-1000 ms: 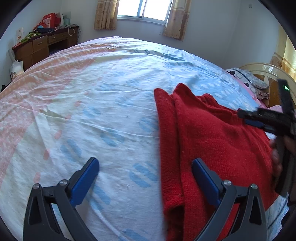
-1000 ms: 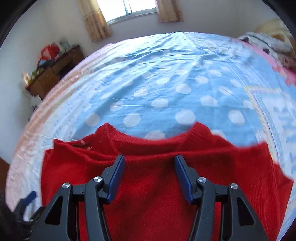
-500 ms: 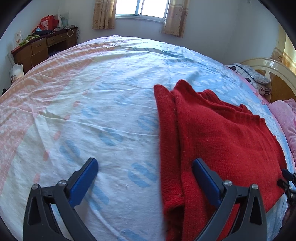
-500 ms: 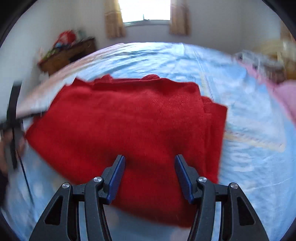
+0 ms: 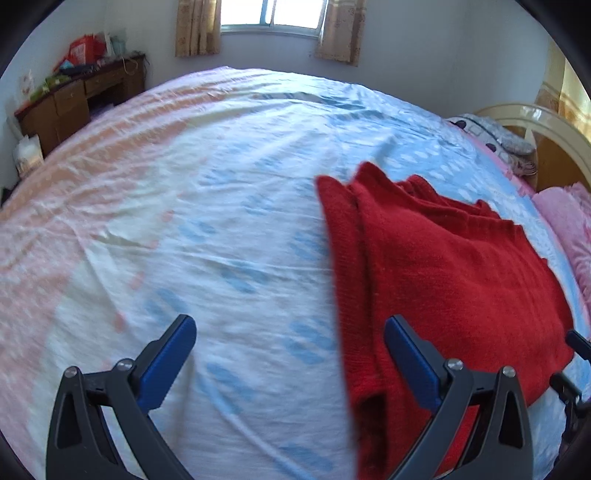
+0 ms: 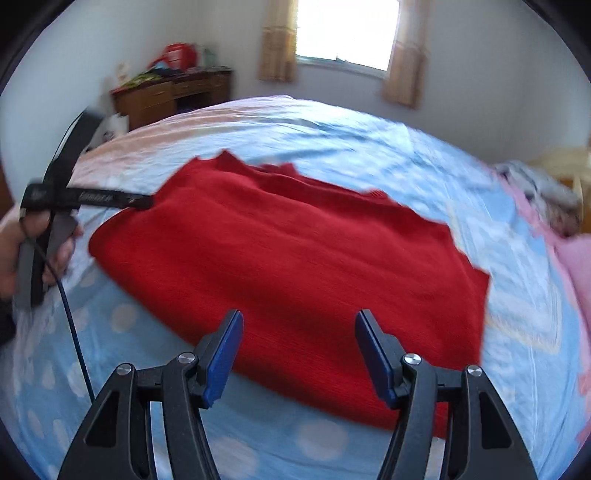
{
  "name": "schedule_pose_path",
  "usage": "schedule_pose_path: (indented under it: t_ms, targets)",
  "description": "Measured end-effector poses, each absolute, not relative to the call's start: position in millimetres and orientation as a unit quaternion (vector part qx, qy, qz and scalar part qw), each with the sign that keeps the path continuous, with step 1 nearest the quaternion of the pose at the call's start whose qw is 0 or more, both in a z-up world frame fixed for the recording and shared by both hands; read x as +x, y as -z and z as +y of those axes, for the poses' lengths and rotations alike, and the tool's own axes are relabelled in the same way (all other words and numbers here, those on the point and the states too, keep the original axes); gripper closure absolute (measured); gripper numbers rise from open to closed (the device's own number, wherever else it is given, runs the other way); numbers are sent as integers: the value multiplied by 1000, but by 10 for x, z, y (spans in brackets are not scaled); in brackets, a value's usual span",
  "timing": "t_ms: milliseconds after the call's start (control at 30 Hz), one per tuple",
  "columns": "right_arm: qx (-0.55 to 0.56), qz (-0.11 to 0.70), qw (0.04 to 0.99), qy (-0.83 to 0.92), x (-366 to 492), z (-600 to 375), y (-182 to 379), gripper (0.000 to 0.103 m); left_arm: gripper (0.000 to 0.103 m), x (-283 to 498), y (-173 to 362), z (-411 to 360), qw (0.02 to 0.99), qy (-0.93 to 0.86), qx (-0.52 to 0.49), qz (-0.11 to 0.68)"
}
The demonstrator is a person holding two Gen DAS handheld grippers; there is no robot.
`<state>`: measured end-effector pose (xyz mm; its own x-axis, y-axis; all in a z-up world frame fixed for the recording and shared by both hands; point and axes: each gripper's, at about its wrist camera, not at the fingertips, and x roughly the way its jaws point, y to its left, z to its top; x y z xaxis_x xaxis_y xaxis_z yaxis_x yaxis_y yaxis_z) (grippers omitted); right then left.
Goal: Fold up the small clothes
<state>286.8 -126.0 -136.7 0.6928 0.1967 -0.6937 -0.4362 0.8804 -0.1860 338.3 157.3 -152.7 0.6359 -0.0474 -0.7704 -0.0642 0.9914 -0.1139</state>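
Lying folded on the patterned bedsheet [image 5: 229,229], a red knitted sweater [image 6: 295,258] sits as a rough rectangle, its side edge doubled over in a narrow band along the left as the left wrist view shows it, its ribbed collar toward the window [image 6: 347,33]. The right gripper [image 6: 299,350] hovers over the near hem, its blue pads spreading wider at this moment with nothing pinched between them; the knit shows below the gap, but whether the pads touch it cannot be told. The left gripper [image 5: 291,354] stands spread wide beside the sweater's left edge, one finger over bare sheet, the other over the red band, gripping nothing. A person's hand [image 6: 22,251] holds that left tool's handle at the edge of the right wrist view. A wooden desk [image 5: 81,96] stands against the far wall and a pink blanket [image 5: 569,221] lies by the headboard. The likely risk from here is the thick, soft knit springing out of its fold: a pinch that catches only the top layer, or a drag across the loose sheet, could pull the tucked edge out and skew the stack.
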Motion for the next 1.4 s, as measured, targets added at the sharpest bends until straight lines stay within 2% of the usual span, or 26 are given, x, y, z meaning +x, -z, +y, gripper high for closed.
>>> schedule_pose_path:
  t_ms: [300,467,633,700,733,767,867,1167,1400]
  targets:
    - [-267,308,879,-246,2633,-298,1623,39,0,3378,1520,2007,900,-7,-95,426]
    - [-323,271,868,-263,2522,172,1742,39,0,3354,1598,2140,896,13,-146,418]
    - [-373,236,865,-237,2576,472,1838,39,0,3358,1599,2058,900,11,-126,417]
    - [-363,244,867,-239,2635,481,1828,40,0,3369,1594,2028,902,12,-115,416]
    - [-359,249,867,-242,2669,481,1821,44,0,3376,1590,2014,903,12,-109,415]
    - [-354,257,864,-247,2691,499,1822,52,0,3386,1586,1994,904,14,-103,415]
    - [-342,271,860,-263,2753,490,1823,62,0,3415,1578,1954,906,17,-89,413]
    - [-262,295,868,-302,2789,253,1620,62,0,3488,1620,1962,901,27,-97,422]
    - [-218,263,888,-308,2743,-57,1406,61,0,3464,1616,2020,901,40,-121,416]
